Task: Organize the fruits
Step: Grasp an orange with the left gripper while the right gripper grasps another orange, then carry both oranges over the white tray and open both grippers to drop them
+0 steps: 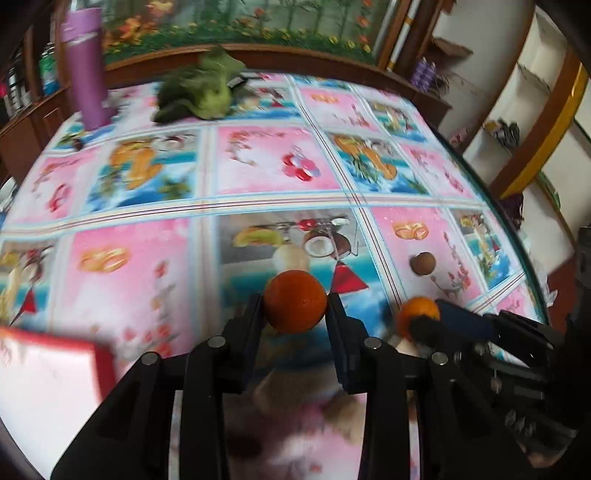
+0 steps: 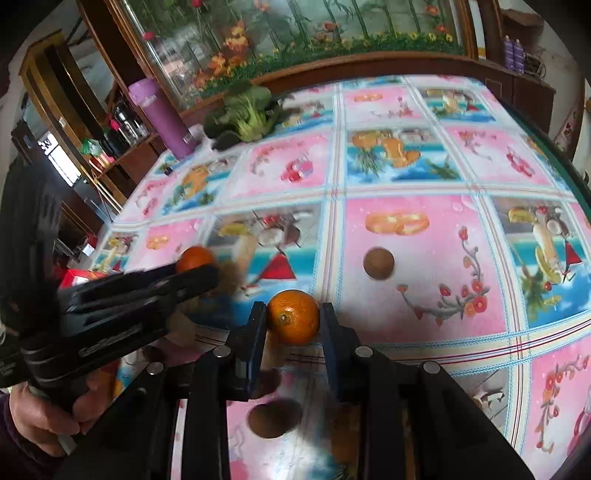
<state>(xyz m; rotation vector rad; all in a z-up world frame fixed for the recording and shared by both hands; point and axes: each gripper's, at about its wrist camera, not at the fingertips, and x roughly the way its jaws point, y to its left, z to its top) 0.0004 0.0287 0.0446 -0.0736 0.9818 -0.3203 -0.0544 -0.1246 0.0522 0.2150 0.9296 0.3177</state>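
Oranges sit clamped in both grippers: left gripper [image 1: 295, 306] squeezes one orange [image 1: 295, 301], right gripper [image 2: 293, 317] squeezes another orange [image 2: 293, 316], above the table [image 2: 406, 221].

My right gripper [image 2: 293, 321] clamps a round orange tangerine [image 2: 293, 321] above the fruit-print tablecloth [image 2: 406, 177]; my left gripper [image 2: 199, 267] holds another.

glass-topped table [image 2: 406, 229] with pink and blue patterned cloth; floral mural panel [image 2: 295, 33] in wooden frame behind; white shelving [image 1: 524, 74] at right; daylight
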